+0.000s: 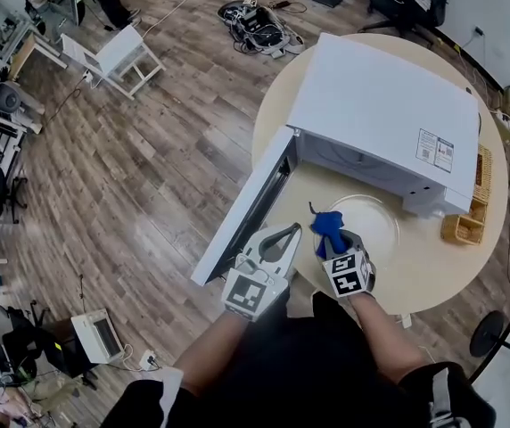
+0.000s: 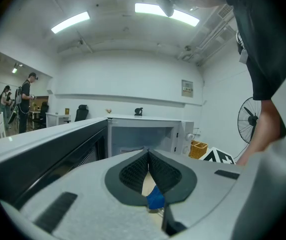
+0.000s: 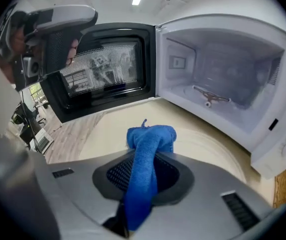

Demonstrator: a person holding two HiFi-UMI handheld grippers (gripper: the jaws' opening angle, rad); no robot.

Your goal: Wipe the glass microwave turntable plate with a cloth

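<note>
Microwave door (image 1: 242, 217) stands open at left. Left tool (image 1: 294, 230) is beside it, jaws pressed together on nothing. Right tool (image 1: 337, 237) pinches the blue cloth (image 1: 328, 226), its bunched end over the near-left rim of the glass turntable plate (image 1: 382, 221); contact unclear. Plate lies flat on the round table (image 1: 415, 275) before the white microwave (image 1: 389, 105). Label (image 1: 435, 150) on the microwave top, print too small to read. Wicker basket (image 1: 467, 228) far right.

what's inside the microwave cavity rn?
Only the three-arm roller support on the microwave floor; the glass turntable plate lies outside on the table. In the head view the microwave's top covers the cavity.
</note>
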